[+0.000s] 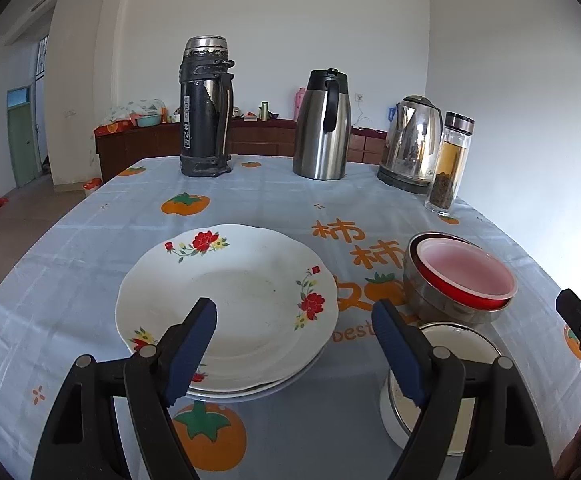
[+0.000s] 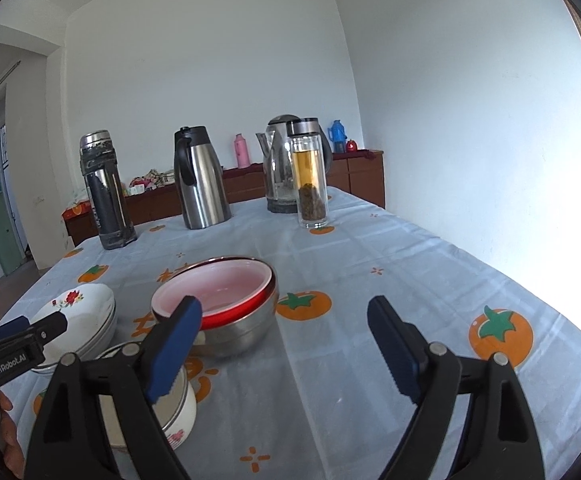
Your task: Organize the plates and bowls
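Both tongs stand wide apart and empty: the left tongs (image 1: 294, 354) hang over the near rim of the plates (image 1: 226, 300), the right tongs (image 2: 284, 350) over bare cloth to the right of the bowls. The plates, white with red flowers, lie stacked on the tabletop (image 1: 90, 240), the top one sitting a little askew on the one below. Just to their right a red bowl (image 1: 466, 278) nests in a steel bowl (image 1: 430, 300), tilted rather than seated flat, and nearer still stands a white bowl (image 1: 454, 380), partly hidden behind the left tongs' right finger. The risks from here look plain. A pinch on the thin, glazed plate rim could slip, or lift only the top plate and drag the lower one across the cloth. The red bowl, sitting crooked, would likely rock or pop out if the steel bowl is gripped or nudged. The white bowl is close under both tongs, so a careless reach for the nested pair may knock it, and the two tools are near enough to collide over it. At the far edge a flask (image 1: 206, 108), jug (image 1: 322, 124), kettle (image 1: 412, 144) and glass bottle (image 1: 448, 164) stand well clear, though the tall bottle would topple if anything is pushed far back.
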{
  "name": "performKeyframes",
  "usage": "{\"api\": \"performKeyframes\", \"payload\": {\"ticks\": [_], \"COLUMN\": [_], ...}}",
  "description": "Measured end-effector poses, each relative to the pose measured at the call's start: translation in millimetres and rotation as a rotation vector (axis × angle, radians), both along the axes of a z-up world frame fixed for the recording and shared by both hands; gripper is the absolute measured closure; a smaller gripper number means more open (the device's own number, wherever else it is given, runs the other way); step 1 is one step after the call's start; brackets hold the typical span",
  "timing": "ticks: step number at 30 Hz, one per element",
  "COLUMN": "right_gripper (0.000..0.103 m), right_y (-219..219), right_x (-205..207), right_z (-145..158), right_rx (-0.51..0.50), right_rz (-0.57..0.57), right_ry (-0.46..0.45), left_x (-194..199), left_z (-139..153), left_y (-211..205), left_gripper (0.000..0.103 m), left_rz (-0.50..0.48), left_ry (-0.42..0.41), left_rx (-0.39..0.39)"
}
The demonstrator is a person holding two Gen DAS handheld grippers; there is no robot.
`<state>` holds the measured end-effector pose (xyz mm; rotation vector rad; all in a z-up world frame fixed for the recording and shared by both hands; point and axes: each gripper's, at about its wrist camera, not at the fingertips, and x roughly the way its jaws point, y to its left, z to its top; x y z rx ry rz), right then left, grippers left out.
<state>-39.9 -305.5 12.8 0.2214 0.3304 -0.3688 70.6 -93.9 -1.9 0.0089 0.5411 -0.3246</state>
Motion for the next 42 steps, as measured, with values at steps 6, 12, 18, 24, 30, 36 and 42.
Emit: {"api": "performKeyframes", "payload": {"ticks": [6, 12, 18, 24, 30, 36, 42], "right_gripper": [0.011, 0.013, 0.039, 0.046, 0.055, 0.063, 0.063], "right_y": [5.9, 12.1, 19.2, 25.4, 32.6, 31.5, 32.1], "right_x": [-7.7, -9.0, -0.6, 0.2, 9.5, 13.9, 17.5], "right_z": [-3.0, -11.9, -21.6, -23.3, -24.9, -28.0, -30.1], "right_rx": [0.040, 0.137, 0.174, 0.174, 0.178, 0.206, 0.215], "right_rz": [0.021, 0.113, 0.153, 0.187, 0.217, 0.230, 0.243], "right_ry": [0.025, 0.072, 0.160, 0.166, 0.193, 0.206, 0.223], "left_x": [-7.2, -11.7, -17.0, -18.7, -22.1, -22.3, -24.7], "left_z": [-1.9, -2.4, -2.0, -6.6, -11.0, -13.3, -15.1], "left_y": [-13.5, -18.0, -24.4, -32.9, -41.7, -44.3, -49.4], "left_gripper": [0.021, 0.021, 0.033, 0.066, 0.083, 0.093, 0.095], "left_rz": [-0.076, -0.154, -0.216, -0.278, -0.311, -0.319, -0.365], "left_ry": [-0.001, 0.024, 0.033, 0.076, 0.085, 0.102, 0.128], "left_rx": [0.029, 0.002, -0.009, -0.007, 0.022, 0.023, 0.011]}}
